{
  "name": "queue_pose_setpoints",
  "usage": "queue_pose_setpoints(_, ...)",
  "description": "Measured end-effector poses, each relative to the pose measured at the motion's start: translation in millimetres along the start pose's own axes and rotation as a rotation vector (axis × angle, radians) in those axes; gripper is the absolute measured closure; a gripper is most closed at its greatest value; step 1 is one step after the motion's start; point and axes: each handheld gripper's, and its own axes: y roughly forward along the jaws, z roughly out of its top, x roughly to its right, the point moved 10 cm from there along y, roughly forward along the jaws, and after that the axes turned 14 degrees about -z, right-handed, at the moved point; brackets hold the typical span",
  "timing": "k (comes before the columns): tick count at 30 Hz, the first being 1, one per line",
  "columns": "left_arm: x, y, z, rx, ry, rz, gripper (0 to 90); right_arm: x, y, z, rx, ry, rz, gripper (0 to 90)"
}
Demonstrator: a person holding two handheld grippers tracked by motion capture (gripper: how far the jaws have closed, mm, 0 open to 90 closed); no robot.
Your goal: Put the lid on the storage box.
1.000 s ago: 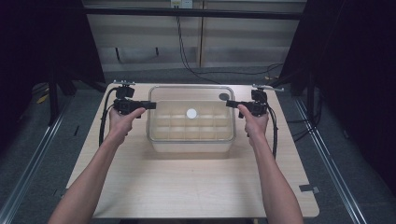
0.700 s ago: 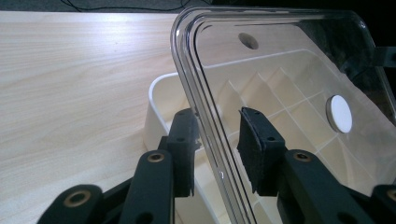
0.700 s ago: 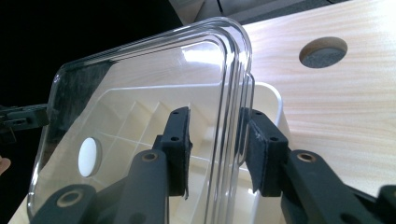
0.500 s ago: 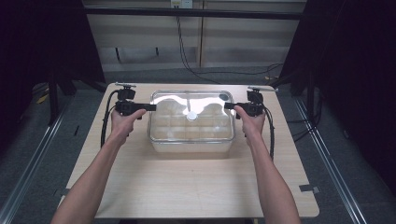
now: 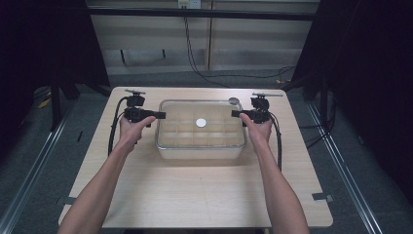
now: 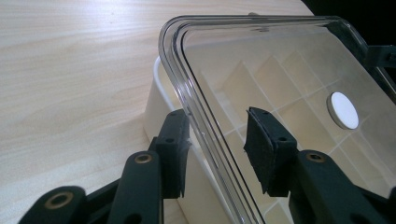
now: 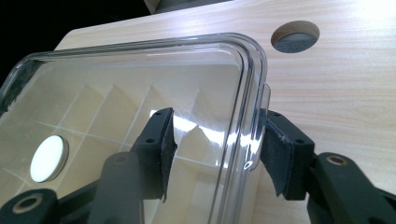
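Clear lid (image 5: 200, 124) sitting over divided box (image 5: 199, 151) on table (image 5: 195, 195), left gripper (image 6: 217, 140) and right gripper (image 7: 217, 144) both gaping, straddling its opposite rims.

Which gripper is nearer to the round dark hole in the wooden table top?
Right. The right gripper holds the clear plastic lid beside the round dark hole; the left gripper is across the box.

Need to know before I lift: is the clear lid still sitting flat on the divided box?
No, tilted: in the left claw view the lid edge stands above the box rim, with a gap below. Whether the far side rests cannot be told.
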Motion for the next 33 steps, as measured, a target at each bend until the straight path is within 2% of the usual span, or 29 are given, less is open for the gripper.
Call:
queue_pose_setpoints(5,-4.7,3.9,-6.1,-0.018,-0.023,-0.009,56.5,1.0,7.9,-5.3,-0.007,0.010,-0.013,46.7)
queue_pose_setpoints(6,-4.8,4.7,-5.7,-0.005,-0.029,-0.014,56.2,0.9,8.0,-5.5,-0.007,0.011,-0.012,46.7)
queue_pose_setpoints(10,-6.2,6.5,-6.6,-0.010,-0.034,-0.021,55.9,1.4,8.4,-5.8,-0.005,0.012,0.001,46.1)
queue_pose_setpoints(14,-6.5,8.5,-6.1,-0.016,-0.025,-0.003,53.7,-1.1,8.6,-8.2,-0.022,0.016,0.003,42.5)
queue_pose_setpoints(16,-6.5,7.8,-7.1,-0.019,-0.022,-0.007,53.4,-2.2,8.3,-9.1,-0.020,0.001,-0.004,40.9)
queue_pose_setpoints(18,-6.1,8.1,-7.6,0.000,-0.030,-0.015,53.4,-2.8,7.5,-10.5,-0.025,-0.013,-0.001,39.4)
queue_pose_setpoints(22,-6.1,7.2,-6.9,0.000,0.006,0.017,51.9,-6.2,7.9,-12.5,-0.036,-0.051,-0.001,33.2)
queue_pose_setpoints(24,-5.4,7.2,-6.7,-0.004,0.005,0.019,51.8,-7.2,9.2,-12.5,-0.032,-0.036,-0.003,31.7)
queue_pose_setpoints(28,-4.5,4.8,-7.3,-0.012,0.025,0.026,50.8,-7.3,9.7,-13.4,-0.039,-0.043,0.015,30.9)
queue_pose_setpoints(31,-4.8,1.3,-5.4,0.024,0.015,0.027,44.8,-3.0,7.0,-12.3,-0.036,-0.018,0.019,27.4)
queue_pose_setpoints(33,-4.0,0.0,-5.0,0.033,0.016,0.021,43.9,-1.4,5.8,-11.1,-0.027,-0.008,0.019,26.7)
